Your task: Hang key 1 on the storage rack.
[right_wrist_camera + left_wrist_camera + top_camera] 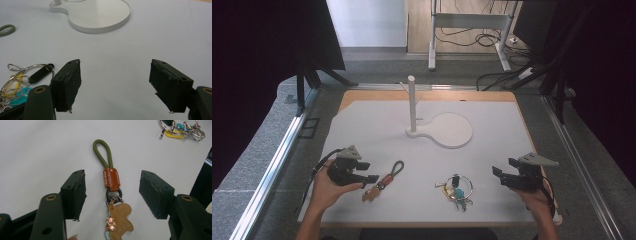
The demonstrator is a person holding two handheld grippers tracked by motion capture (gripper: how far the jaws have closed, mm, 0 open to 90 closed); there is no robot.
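A keychain with an olive cord loop, an orange leather tab and a tan leather charm [384, 181] [112, 195] lies on the white mat. My left gripper [368, 172] [112, 195] hovers just left of it, open, its jaws either side of the keychain without touching. A key ring with yellow, teal and black tags [457, 189] [180, 128] [18, 83] lies to the right. My right gripper [501, 175] [115, 83] is open right of that ring, nothing between its jaws. A white stand with a post [412, 102] on a round base [452, 130] [100, 15] sits farther back.
The white mat [377, 120] [155, 35] covers a wooden tabletop with metal rails along both sides. Black curtains hang left and right. A desk frame and cables stand on the floor beyond the table.
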